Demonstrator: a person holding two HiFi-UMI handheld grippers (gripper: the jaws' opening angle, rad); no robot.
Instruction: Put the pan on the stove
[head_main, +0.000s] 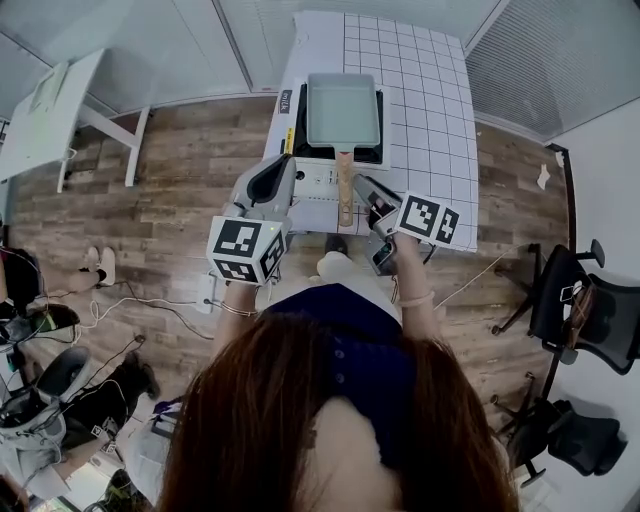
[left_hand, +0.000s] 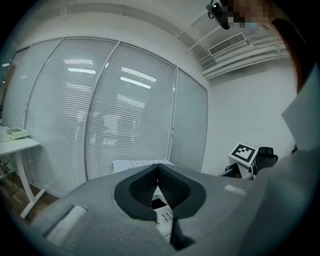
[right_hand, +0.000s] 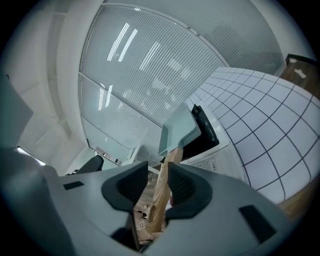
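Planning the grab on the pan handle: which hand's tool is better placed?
Right. The right tool straddles the pan's wooden handle, with a gap showing on one side. The left tool is shut, empty, and off to the handle's side.

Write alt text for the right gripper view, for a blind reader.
The right tongs stand around the wooden handle of the green pan, with a gap on one side. The pan rests on the black stove, on a white gridded table.

Pale grey-green pan (head_main: 343, 108), light wood handle (head_main: 345, 188), stove (head_main: 318, 183) black top with white front, white bench (head_main: 435, 120) with dark grid, brown wood-plank floor (head_main: 180, 200), grey left claw (left_hand: 158, 174) and right claw (right_hand: 158, 176), black pads (left_hand: 144, 186), black-and-white marker cubes (head_main: 247, 250)
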